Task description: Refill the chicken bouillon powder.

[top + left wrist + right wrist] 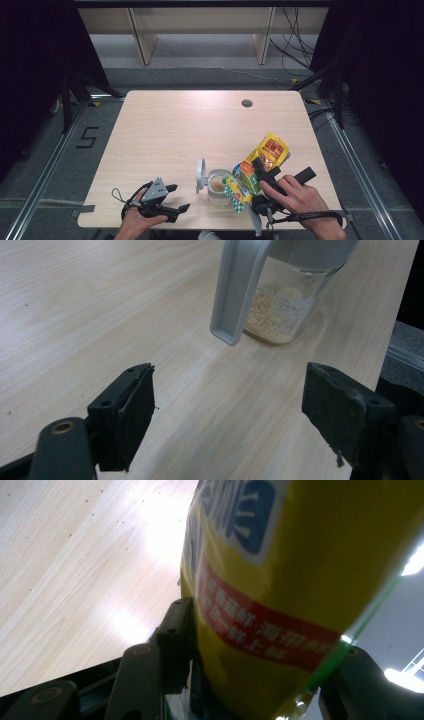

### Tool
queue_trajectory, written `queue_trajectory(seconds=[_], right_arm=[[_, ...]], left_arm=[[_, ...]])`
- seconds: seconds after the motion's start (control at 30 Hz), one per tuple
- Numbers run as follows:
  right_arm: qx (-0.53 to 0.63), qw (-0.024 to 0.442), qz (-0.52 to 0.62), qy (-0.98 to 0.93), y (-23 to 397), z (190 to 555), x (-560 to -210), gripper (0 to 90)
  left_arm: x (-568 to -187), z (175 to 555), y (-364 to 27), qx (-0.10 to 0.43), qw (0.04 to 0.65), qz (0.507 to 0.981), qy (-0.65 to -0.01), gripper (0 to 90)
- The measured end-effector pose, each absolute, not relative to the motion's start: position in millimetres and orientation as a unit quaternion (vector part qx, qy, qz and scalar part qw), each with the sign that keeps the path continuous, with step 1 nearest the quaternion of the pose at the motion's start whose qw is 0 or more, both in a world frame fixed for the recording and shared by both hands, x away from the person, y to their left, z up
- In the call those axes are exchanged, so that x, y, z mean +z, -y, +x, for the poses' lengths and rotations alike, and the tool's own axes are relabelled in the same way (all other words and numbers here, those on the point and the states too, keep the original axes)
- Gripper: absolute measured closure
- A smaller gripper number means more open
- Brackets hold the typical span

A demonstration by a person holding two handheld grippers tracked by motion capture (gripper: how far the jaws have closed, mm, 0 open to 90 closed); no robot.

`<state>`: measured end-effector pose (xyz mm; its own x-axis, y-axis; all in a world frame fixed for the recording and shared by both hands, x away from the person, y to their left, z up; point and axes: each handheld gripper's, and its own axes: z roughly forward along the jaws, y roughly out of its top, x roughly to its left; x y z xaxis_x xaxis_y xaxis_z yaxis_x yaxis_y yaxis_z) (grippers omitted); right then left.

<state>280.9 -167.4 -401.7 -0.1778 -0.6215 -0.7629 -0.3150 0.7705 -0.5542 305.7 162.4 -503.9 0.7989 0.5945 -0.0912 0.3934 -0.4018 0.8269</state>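
On the light wooden tabletop [200, 125] in the high view, the right gripper [261, 172] tilts a yellow printed plastic pouch [260, 165] over a clear glass jar with a grey lid [216, 186]; the left gripper [177, 197] rests nearby. In the left gripper view, its jaws stand wide apart, facing the jar [285, 310] of pale grains. In the right gripper view, the jaws clamp the pouch [300, 580].

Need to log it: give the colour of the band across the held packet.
Red, with pale lettering, on the yellow packet; right gripper view shows it best.
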Motion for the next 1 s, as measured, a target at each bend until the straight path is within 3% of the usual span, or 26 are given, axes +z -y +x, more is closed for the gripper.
queue_trajectory(seconds=[1.0], right_arm=[[-0.138, 0.563, -0.311, -0.753, 167.5, 280.4, -401.2, 54.0]], left_arm=[[-503.9, 306.1, -162.8, 0.106, 0.460, 0.830, -0.296, 20.6]])
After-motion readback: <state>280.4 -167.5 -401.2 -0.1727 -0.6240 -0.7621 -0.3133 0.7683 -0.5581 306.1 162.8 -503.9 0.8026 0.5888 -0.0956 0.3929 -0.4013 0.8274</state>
